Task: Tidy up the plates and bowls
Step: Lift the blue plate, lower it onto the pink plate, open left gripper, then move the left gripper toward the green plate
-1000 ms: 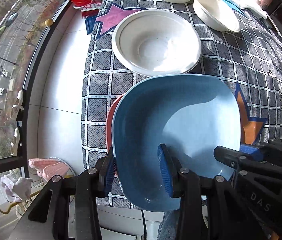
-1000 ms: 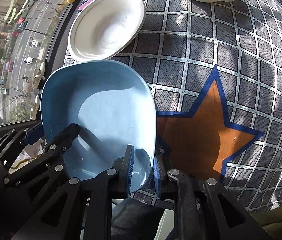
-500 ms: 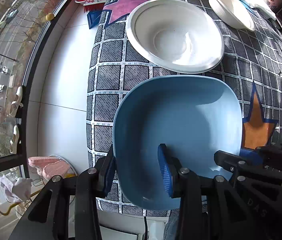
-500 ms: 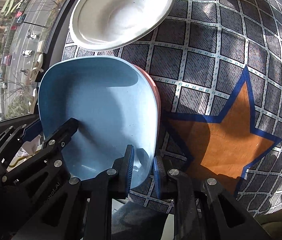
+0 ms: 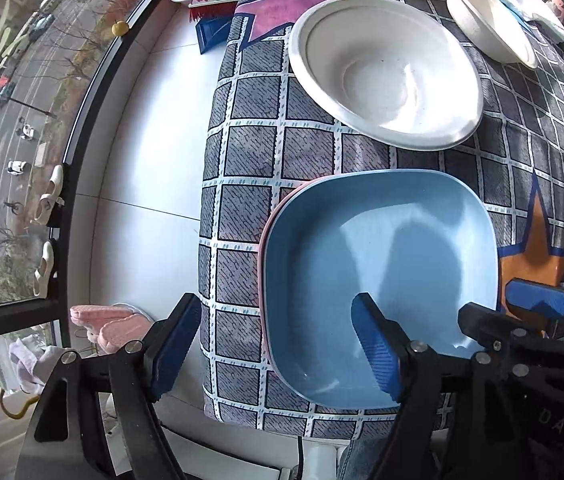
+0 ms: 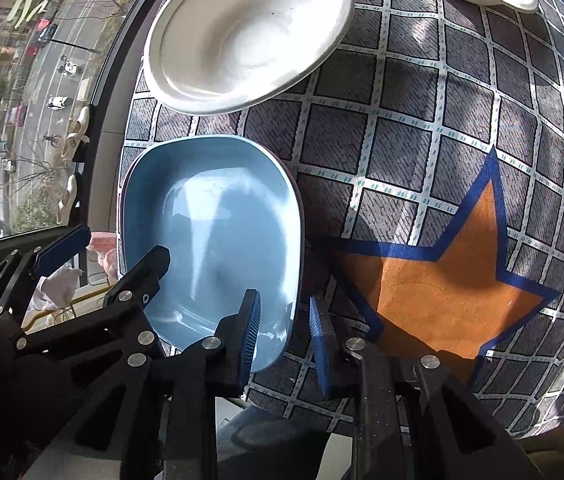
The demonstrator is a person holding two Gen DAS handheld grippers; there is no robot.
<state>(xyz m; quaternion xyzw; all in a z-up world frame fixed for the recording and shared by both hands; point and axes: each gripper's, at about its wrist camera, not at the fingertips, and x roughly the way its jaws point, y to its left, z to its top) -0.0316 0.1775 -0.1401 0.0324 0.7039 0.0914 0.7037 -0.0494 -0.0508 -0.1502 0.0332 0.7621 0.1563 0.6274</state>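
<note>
Blue plate: a square, deep blue plate (image 5: 378,280) fills the lower centre of the left wrist view and sits at lower left in the right wrist view (image 6: 209,240), near the table's front edge.
Under it: a pink rim (image 5: 271,220) peeks out along its left side, so it looks nested on a pink plate of the same shape; like goes with like, which fits the tidying job.
Left gripper: the left gripper (image 5: 277,344) is spread wide, one blue pad off the table's left side and the other over the plate's inside; it grips nothing, which I read as a release.
Right gripper: the right gripper (image 6: 282,332) stands narrowly apart, straddling the plate's near right rim; no pad visibly presses the rim, so I judge it let go too.
White bowls: a large white bowl (image 5: 386,72) lies just behind the plates, apart from them; two more white bowls (image 5: 490,20) sit at the top right of the left wrist view, unstacked, probably the next things to gather.
Tablecloth: a grey checked cloth (image 6: 402,128) with an orange star (image 6: 442,288) just right of the plates.
Writing: "DAS" is moulded on the black gripper body (image 5: 558,428) at lower right of the left wrist view; anything after it is cut off. No other legible labels.
</note>
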